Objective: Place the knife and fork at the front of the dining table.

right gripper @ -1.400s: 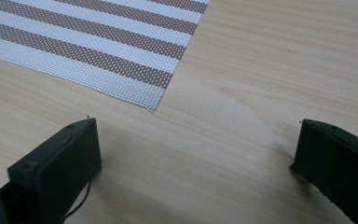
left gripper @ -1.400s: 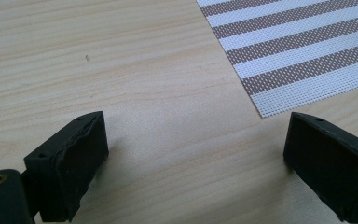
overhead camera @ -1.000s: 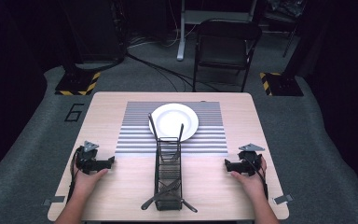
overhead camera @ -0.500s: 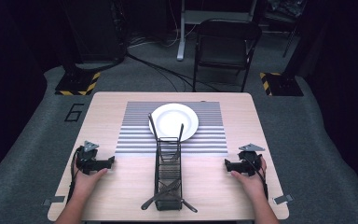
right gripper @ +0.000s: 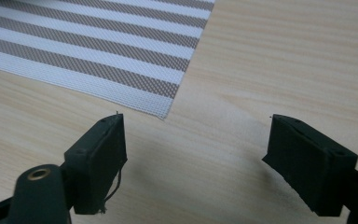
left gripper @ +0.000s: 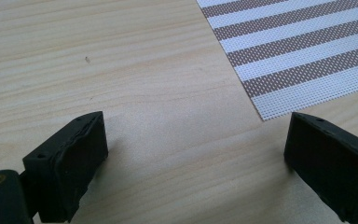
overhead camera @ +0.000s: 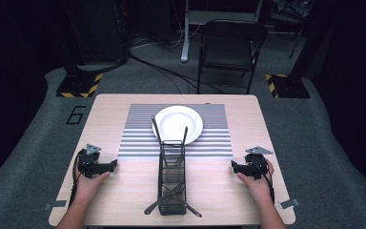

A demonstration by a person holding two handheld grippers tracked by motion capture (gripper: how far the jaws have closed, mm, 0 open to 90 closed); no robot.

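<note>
Right gripper (overhead camera: pixel 237 167) jaws just narrowed, still apart, empty; left gripper (overhead camera: pixel 110 165) apart. Rack (overhead camera: pixel 172 179) mid-desk untouched, nothing started.

White plate (overhead camera: pixel 177 123) on striped mat (overhead camera: pixel 138 138) — wire rack (overhead camera: pixel 172 176) just before it.

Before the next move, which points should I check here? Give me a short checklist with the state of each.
1. Left claw open, nothing between its jaws: ok.
2. Right claw open and empty; its jaws have just been closing a little: ok.
3. Rack upright at the middle of the table, between both claws: ok.
4. Plate lying flat on the striped mat, behind the rack: ok.
5. Both claws apart from the rack and plate: ok.
6. Rack slots free for the plate: cannot tell.
</note>
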